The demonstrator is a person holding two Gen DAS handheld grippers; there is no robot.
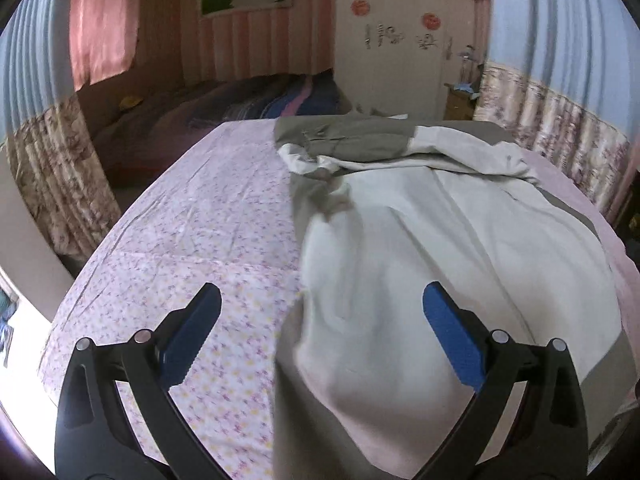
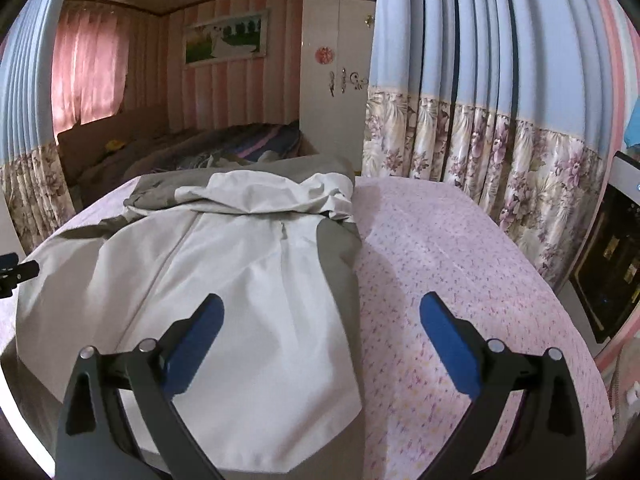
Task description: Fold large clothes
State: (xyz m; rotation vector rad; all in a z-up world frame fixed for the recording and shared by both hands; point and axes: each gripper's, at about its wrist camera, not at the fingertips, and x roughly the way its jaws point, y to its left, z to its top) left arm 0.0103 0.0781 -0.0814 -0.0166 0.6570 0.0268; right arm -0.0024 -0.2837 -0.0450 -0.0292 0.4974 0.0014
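A large pale grey jacket with olive-brown panels [image 1: 432, 248] lies spread on a surface covered by a pink floral sheet [image 1: 192, 232]. Its hood is bunched at the far end. My left gripper [image 1: 322, 300] is open and empty, hovering above the jacket's near left edge. In the right wrist view the jacket [image 2: 240, 280] fills the left half and the sheet [image 2: 460, 260] the right. My right gripper [image 2: 322, 308] is open and empty above the jacket's near right edge. The tip of the left gripper [image 2: 16, 272] shows at the far left.
Blue and floral curtains [image 2: 480, 128] hang close on the right and behind. A dark bed with a striped blanket [image 1: 248, 100] lies beyond the far end. A white wardrobe [image 1: 396, 40] stands at the back. A dark cabinet [image 2: 608, 264] stands at the right.
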